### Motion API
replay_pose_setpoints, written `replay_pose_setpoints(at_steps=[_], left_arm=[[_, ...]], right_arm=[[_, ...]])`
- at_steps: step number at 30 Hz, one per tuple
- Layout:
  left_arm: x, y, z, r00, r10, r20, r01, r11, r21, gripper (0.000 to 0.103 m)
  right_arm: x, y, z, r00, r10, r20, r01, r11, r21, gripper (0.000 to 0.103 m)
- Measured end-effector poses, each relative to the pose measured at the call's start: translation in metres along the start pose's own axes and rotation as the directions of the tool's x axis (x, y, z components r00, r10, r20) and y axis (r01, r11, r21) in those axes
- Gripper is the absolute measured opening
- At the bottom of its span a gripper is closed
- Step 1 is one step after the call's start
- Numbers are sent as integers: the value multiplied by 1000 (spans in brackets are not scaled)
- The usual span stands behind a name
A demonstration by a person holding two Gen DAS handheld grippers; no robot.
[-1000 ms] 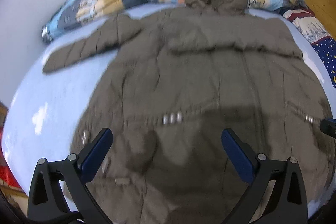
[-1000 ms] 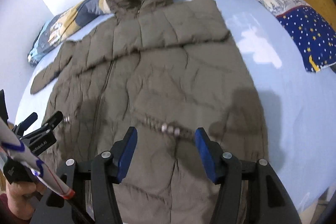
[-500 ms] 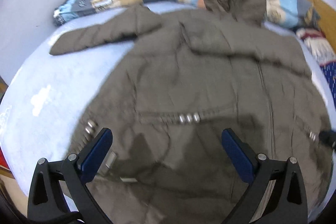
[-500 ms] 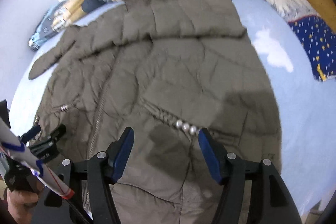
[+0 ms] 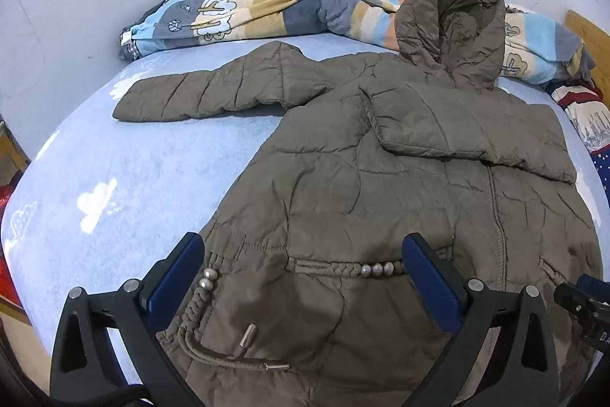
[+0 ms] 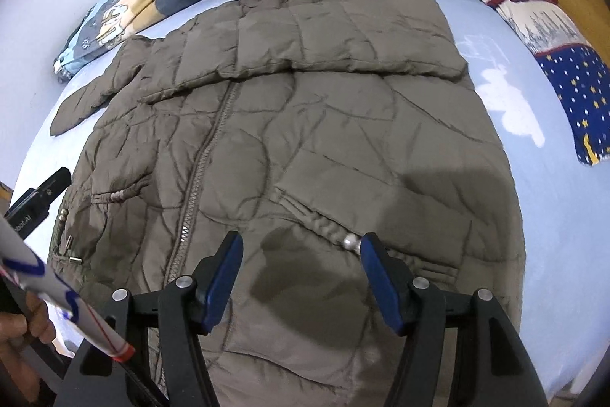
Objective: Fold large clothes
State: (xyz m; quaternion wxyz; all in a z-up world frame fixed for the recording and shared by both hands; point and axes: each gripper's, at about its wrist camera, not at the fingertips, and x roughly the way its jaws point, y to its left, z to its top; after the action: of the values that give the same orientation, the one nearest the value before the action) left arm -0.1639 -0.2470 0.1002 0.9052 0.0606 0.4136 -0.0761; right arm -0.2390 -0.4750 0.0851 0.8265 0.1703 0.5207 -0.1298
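Olive-brown quilted hooded coat (image 5: 400,178) lies front-up, zipped, spread flat on the bed (image 5: 114,185) with its pale blue sheet, directly ahead of and beneath both claws. Hood (image 5: 453,25) at the far end, propped against a striped cartoon-print blanket (image 5: 244,14) bunched along the wall. One sleeve (image 5: 213,90) stretches out flat, far ahead and left of the left claw; the other sleeve is folded across the chest.

Left claw (image 5: 303,269) hangs over the hem, jaws wide, nothing between them; drawstring (image 5: 228,357) with metal tips just below it.

Right claw (image 6: 301,256) over the lower front near a beaded pocket, jaws have just been opening, part-spread, nothing between them.

Star-print cloth (image 6: 575,102) far right of it.
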Motion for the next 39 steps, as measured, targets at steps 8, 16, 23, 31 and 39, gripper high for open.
replay_pose_setpoints(at_steps=[8, 16, 23, 31, 39], left_arm=[[0, 5, 2, 1000, 3, 6, -3, 1000, -11, 103], [1, 15, 14, 1000, -5, 9, 5, 999, -38, 103], [6, 69, 52, 999, 23, 22, -19, 984, -176, 103], [19, 138, 76, 997, 80, 9, -74, 950, -303, 103], [35, 211, 87, 994, 108, -15, -105, 907, -407, 103]], right_arm=[[7, 9, 2, 1000, 0, -14, 0, 1000, -10, 69], [5, 8, 4, 1000, 7, -9, -7, 1000, 5, 69], [2, 3, 5, 1000, 18, -4, -18, 1000, 17, 69], [1, -2, 7, 1000, 18, 1, -18, 1000, 25, 69], [4, -1, 10, 1000, 29, -3, -29, 999, 26, 69]])
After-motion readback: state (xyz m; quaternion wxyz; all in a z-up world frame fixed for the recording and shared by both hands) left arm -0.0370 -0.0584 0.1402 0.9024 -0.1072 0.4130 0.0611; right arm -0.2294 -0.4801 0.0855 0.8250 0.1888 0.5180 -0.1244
